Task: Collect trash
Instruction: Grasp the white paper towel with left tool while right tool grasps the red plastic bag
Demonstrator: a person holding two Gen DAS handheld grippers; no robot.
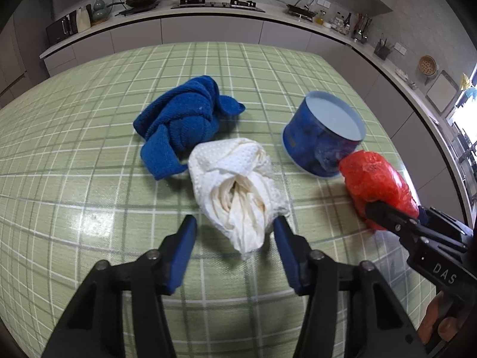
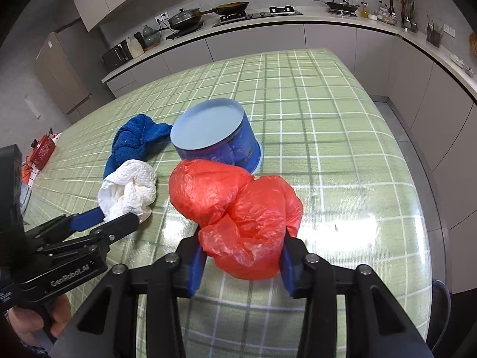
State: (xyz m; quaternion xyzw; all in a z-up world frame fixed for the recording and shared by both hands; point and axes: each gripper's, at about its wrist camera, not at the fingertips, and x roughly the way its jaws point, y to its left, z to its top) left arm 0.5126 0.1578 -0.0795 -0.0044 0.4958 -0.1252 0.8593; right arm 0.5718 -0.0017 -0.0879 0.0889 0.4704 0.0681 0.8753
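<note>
A crumpled white embossed paper towel (image 1: 238, 191) lay on the green checked table (image 1: 89, 179), twisted into a loose wad with yellowish stains in its folds. The left gripper (image 1: 235, 226) stood around its near end, jaws partly closed; the right pad touched the paper, the left pad stood just apart from it. Beside it to the right, a crinkled red plastic bag (image 2: 238, 217) was bunched into two lumps, and the right gripper (image 2: 243, 256) had its jaws pressed against both sides of the near lump. Just behind the bag stood a round blue tub with a pale blue lid (image 2: 214, 134), closed; its contents could not be made out. A knotted blue waffle-weave cloth (image 1: 184, 119) lay behind the paper towel, touching it.
</note>
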